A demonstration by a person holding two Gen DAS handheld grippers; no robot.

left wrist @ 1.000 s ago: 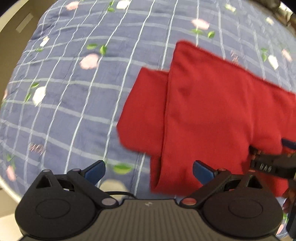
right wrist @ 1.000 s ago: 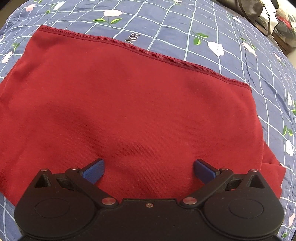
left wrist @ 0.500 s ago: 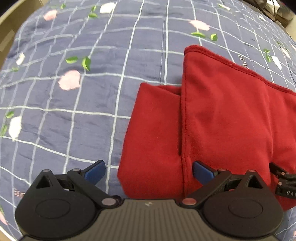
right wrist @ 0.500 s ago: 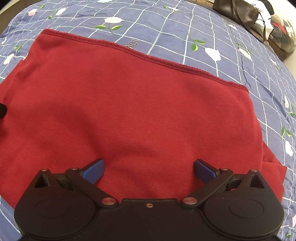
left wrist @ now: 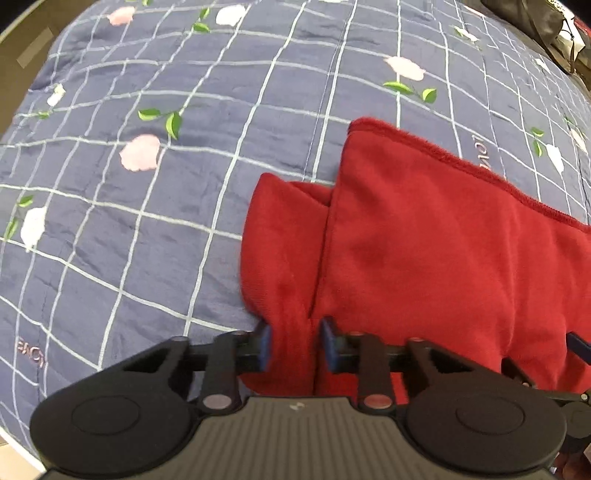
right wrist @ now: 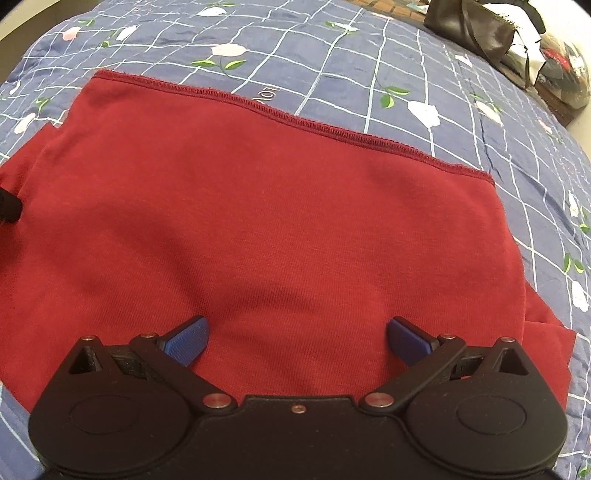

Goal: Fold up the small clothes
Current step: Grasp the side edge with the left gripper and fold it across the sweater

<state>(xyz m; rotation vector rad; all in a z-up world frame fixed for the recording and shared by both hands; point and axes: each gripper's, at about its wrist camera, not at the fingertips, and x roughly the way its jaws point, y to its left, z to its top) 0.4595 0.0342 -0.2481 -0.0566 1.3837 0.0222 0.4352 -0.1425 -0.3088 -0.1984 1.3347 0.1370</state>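
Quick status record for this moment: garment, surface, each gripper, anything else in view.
garment: red garment, partly folded, lying flat, stitched hem along far edge
surface: blue checked floral quilt
left gripper: closed on a bunch of the garment at its left near edge
right gripper: open, over the near part of the garment, nothing held
other: dark bag at far edge of the quilt

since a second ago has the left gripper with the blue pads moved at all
Yes. The left gripper has closed in on the near edge of the red knit garment, which lies on the blue checked floral quilt, and its pads have shut on the cloth.
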